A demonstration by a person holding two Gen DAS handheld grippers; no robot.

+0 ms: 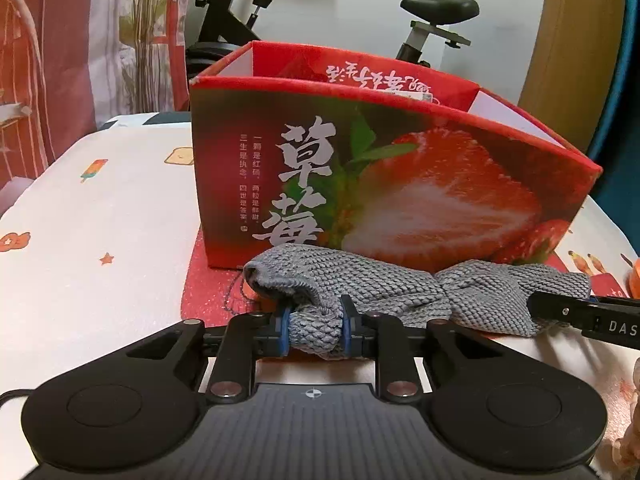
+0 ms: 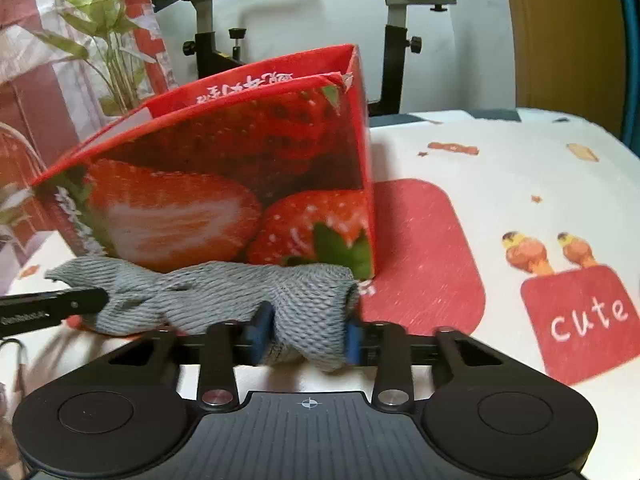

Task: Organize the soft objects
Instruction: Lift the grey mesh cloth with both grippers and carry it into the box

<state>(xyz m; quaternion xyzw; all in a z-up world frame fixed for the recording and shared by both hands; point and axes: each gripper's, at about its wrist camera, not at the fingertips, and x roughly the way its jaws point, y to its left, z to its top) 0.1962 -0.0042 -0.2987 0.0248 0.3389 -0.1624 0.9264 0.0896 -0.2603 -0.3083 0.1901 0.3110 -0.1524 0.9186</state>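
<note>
Item: grey knitted cloth (image 1: 372, 292), one piece, bunched and twisted lengthwise. It stretches between the two tongs, directly in front of the strawberry box (image 1: 360, 176), near its lower front edge.

Left gripper (image 1: 316, 330): blue-padded fingers pressed onto one end of the cloth, a rolled fold pinched between them. The cloth runs from here rightward to the right gripper (image 1: 560, 312), whose black finger enters from the right edge.

Right gripper (image 2: 306, 336): fingers clamped on the opposite end of the grey knitted cloth (image 2: 224, 296); the left gripper (image 2: 80, 300) meets the far end at the left.

Surroundings: strawberry box (image 2: 224, 184), open-topped, red; patterned tablecloth (image 2: 520, 184) beneath; exercise bike (image 1: 436, 12) behind.
</note>
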